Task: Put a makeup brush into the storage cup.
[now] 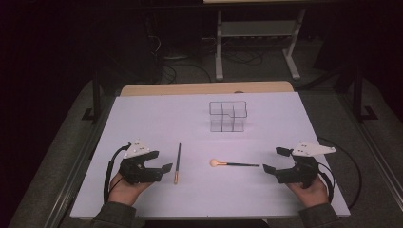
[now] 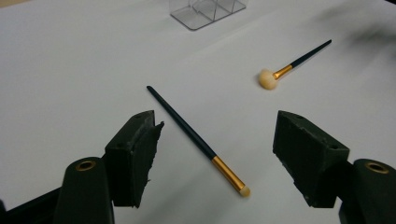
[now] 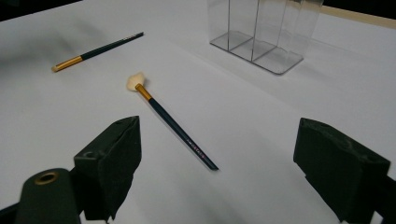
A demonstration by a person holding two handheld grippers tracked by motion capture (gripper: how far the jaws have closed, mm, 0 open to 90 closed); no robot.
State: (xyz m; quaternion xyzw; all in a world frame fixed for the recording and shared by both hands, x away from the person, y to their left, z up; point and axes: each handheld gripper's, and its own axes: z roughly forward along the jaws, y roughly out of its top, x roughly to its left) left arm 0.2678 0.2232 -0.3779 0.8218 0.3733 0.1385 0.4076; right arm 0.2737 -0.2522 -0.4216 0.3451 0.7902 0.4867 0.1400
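A thin dark brush (image 1: 177, 163) with a gold ferrule lies on the white table sheet (image 1: 157, 118), just right of my left gripper (image 1: 160, 161). In the left gripper view this thin brush (image 2: 196, 140) runs slantwise on the sheet between the open jaws of the left gripper (image 2: 217, 135), untouched. A round-headed brush (image 1: 234, 164) lies level, its handle end close to my right gripper (image 1: 274, 160). In the right gripper view the round-headed brush (image 3: 173, 123) lies ahead of the right gripper (image 3: 219, 140), whose jaws stand wide with nothing between them.
A clear plastic organiser (image 1: 228, 116) with several compartments stands upright behind the brushes, toward the far middle of the sheet. A wooden table edge (image 1: 204, 88) runs behind the sheet. Cables and a metal stand (image 1: 256, 42) sit on the dark floor beyond.
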